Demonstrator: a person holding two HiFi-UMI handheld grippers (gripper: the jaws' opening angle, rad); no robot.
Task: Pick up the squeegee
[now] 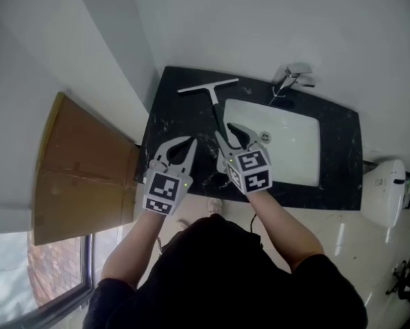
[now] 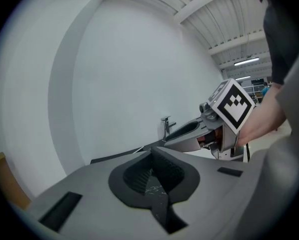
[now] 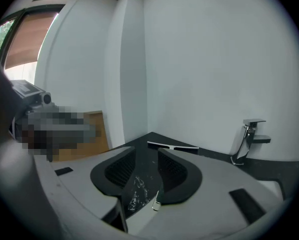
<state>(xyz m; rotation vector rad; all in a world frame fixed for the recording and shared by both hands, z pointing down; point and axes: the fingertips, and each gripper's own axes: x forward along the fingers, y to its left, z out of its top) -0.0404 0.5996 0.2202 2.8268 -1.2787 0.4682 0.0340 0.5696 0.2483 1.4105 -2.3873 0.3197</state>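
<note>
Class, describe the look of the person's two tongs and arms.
Both the left tongs and right tongs are pale grey with curved jaws lined in ribbed black pads; each carries a white cube of black square markers. The person wears a black short-sleeved top.

Counter [image 1: 332, 132]: black stone, white-veined, under right tool [image 1: 225, 130] and left tool [image 1: 190, 142].
Basin [image 1: 297, 149]: white, rectangular, sunk in counter, just right of right tool.
Tap [image 1: 292, 78]: chrome, beyond basin.
Brown board [image 1: 81, 173]: off counter, left of left tool.
</note>
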